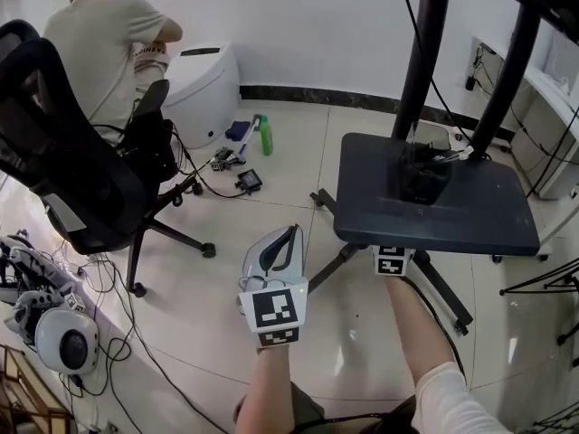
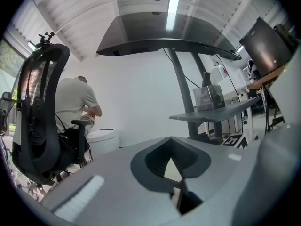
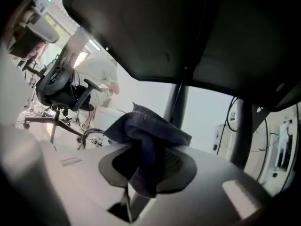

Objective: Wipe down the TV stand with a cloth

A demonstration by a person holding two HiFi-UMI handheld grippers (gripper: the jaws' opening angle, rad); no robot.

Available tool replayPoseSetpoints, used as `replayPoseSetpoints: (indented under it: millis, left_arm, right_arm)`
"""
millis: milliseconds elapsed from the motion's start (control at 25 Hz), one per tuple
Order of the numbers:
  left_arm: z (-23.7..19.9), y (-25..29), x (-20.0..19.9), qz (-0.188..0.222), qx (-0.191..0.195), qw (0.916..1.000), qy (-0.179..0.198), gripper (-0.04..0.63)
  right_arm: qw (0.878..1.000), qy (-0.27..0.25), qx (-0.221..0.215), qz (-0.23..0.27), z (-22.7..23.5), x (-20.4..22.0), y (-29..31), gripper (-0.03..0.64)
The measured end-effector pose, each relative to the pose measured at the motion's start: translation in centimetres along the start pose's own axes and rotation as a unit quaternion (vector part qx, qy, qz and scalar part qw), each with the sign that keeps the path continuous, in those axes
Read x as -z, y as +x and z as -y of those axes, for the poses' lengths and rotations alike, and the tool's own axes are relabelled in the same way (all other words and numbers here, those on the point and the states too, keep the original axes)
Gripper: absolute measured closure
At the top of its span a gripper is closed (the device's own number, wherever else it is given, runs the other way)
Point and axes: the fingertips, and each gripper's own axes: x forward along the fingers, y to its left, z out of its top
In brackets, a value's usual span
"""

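Pale floor tiles (image 1: 280, 179) ran back to a white wall. The right gripper (image 3: 141, 175) had its jaws pinched on a dark blue cloth (image 3: 146, 134), which bunched up above them, just below the dark underside of the TV stand (image 3: 197, 41) shelf. In the head view only that gripper's marker cube showed, tucked at the shelf's front edge. The left gripper (image 2: 176, 173) had its jaws closed together with nothing between them, and was held over the floor near the shelf's front left corner. Farther left stood a black office chair (image 1: 72, 152), with a seated person (image 1: 109, 34) beyond it. A green bottle (image 1: 266, 136) stood among cables on the tiles.
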Motion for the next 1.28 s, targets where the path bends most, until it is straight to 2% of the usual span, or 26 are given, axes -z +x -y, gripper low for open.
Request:
replayPoseSetpoints:
  millis: [80,120,200,320,400,480,560,640,680,720,800,880,960,1000,1080,1120,1160,1200,1280]
  left_arm:
    - [-0.3,0.2,-0.2,0.007,-0.004,1.0,0.004,0.357]
    - [-0.3,0.2,-0.2,0.01,-0.004,0.9999,0.007,0.357]
    - [-0.2,0.2,-0.2,0.019,0.0,0.9997,0.012,0.357]
    - [0.3,-0.2,-0.8,0.035,0.008,0.9992,0.018,0.357]
    - [0.2,-0.8,-1.6,0.041,0.003,0.9989,0.022,0.357]
    - [-0.2,-1.3,-2.3,0.047,-0.007,0.9986,0.026,0.357]
    - [-0.8,-1.6,-2.2,0.045,-0.014,0.9985,0.029,0.357]
    - [-1.4,-1.8,-1.4,0.026,-0.016,0.9992,0.027,0.357]
    - [-1.6,-2.1,-1.1,0.01,-0.015,0.9996,0.022,0.356]
    - [-1.7,-2.3,-1.0,0.003,-0.014,0.9997,0.019,0.357]
    - [-1.7,-2.4,-2.0,0.03,-0.009,0.9993,0.02,0.357]
    - [-1.3,-2.7,-3.6,0.043,-0.004,0.999,0.012,0.356]
    - [-0.7,-3.6,-5.1,0.021,-0.001,0.9998,-0.005,0.357]
    - [-0.3,-4.0,-6.4,0.03,-0.001,0.9995,-0.012,0.357]
    - [1.0,-4.2,-9.8,0.076,0.005,0.997,-0.014,0.357]
    - [2.4,-4.3,-10.9,0.07,0.017,0.9974,-0.006,0.357]
    - [4.2,-4.4,-11.4,0.046,0.032,0.9984,0.004,0.357]
    - [6.1,-4.5,-11.8,0.024,0.047,0.9985,0.013,0.357]
    - [9.7,-4.2,-12.5,0.011,0.073,0.997,0.023,0.357]
  right_arm:
    - [1.0,0.003,-0.01,0.002,-0.4,1.3,1.3,0.532]
    - [1.0,0.014,-0.015,-0.015,-1.3,3.8,1.8,0.532]
    - [0.995,0.049,-0.031,-0.087,-4.3,13.2,1.7,0.532]
    - [0.974,0.057,-0.091,-0.202,-13.2,26.5,-2.1,0.532]
    - [0.956,0.06,-0.154,-0.242,-21.4,31.1,-6.0,0.532]
    - [0.944,0.062,-0.221,-0.238,-30.0,32.1,-9.7,0.532]
    - [0.935,0.054,-0.276,-0.217,-37.1,30.8,-12.6,0.532]
    - [0.928,0.045,-0.311,-0.202,-40.9,28.6,-14.5,0.532]
    - [0.928,0.04,-0.318,-0.192,-41.0,27.0,-15.1,0.532]
    - [0.931,0.036,-0.317,-0.175,-40.0,24.8,-15.3,0.532]
    - [0.946,0.029,-0.301,-0.118,-35.1,18.7,-15.0,0.532]
    - [0.962,0.033,-0.263,-0.061,-28.6,11.6,-13.8,0.535]
    - [0.974,0.044,-0.219,-0.019,-21.9,4.4,-13.6,0.532]
    - [0.979,0.051,-0.199,-0.004,-18.4,1.2,-14.5,0.534]
    - [0.984,0.09,-0.152,0.011,-11.0,-4.6,-18.3,0.534]
    - [0.987,0.094,-0.127,0.021,-7.0,-7.2,-20.9,0.534]
    - [0.991,0.078,-0.101,0.029,-3.3,-9.3,-23.8,0.535]
    - [0.995,0.058,-0.077,0.015,-0.2,-10.7,-26.8,0.535]
    - [0.996,0.047,-0.044,-0.058,3.6,-12.4,-31.5,0.537]
